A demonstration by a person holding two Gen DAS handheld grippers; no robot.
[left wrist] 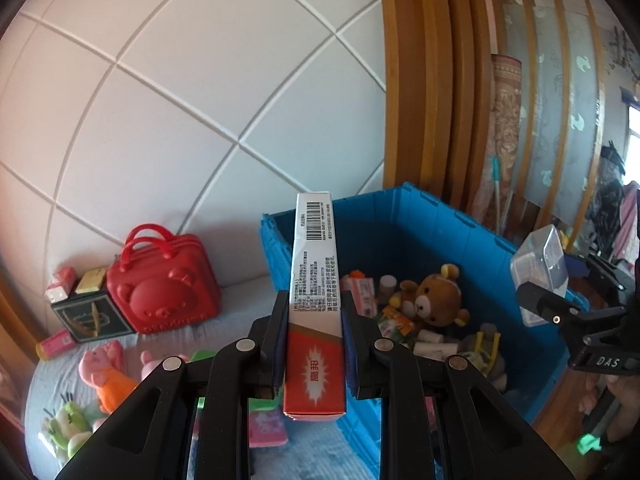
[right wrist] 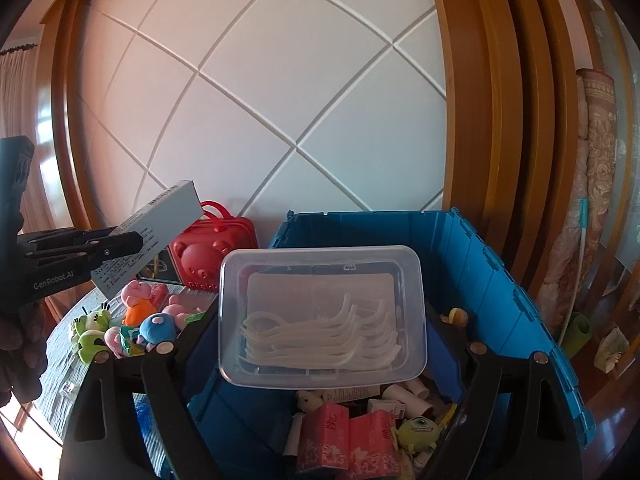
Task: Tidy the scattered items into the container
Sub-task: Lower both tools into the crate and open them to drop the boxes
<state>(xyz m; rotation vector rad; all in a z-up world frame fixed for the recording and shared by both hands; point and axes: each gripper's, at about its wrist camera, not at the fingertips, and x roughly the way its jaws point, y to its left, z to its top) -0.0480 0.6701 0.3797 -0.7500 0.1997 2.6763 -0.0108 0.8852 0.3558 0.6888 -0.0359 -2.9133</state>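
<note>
My left gripper [left wrist: 314, 344] is shut on a long red-and-white carton [left wrist: 316, 292], held upright just left of the blue crate [left wrist: 452, 236]; it also shows in the right wrist view [right wrist: 156, 232]. My right gripper [right wrist: 322, 320] is shut on a clear plastic box [right wrist: 322, 312] of white hooks, held above the blue crate [right wrist: 500, 280]; the box also shows in the left wrist view [left wrist: 540, 268]. The crate holds a teddy bear [left wrist: 430, 300], pink tissue packs [right wrist: 348, 440] and small bottles.
A red bear case [left wrist: 164, 288] and a dark box [left wrist: 90, 316] stand at the back of the table. Plush pigs [left wrist: 106, 376], green frogs [right wrist: 92, 332] and a blue plush [right wrist: 158, 328] lie left of the crate. A quilted white wall is behind.
</note>
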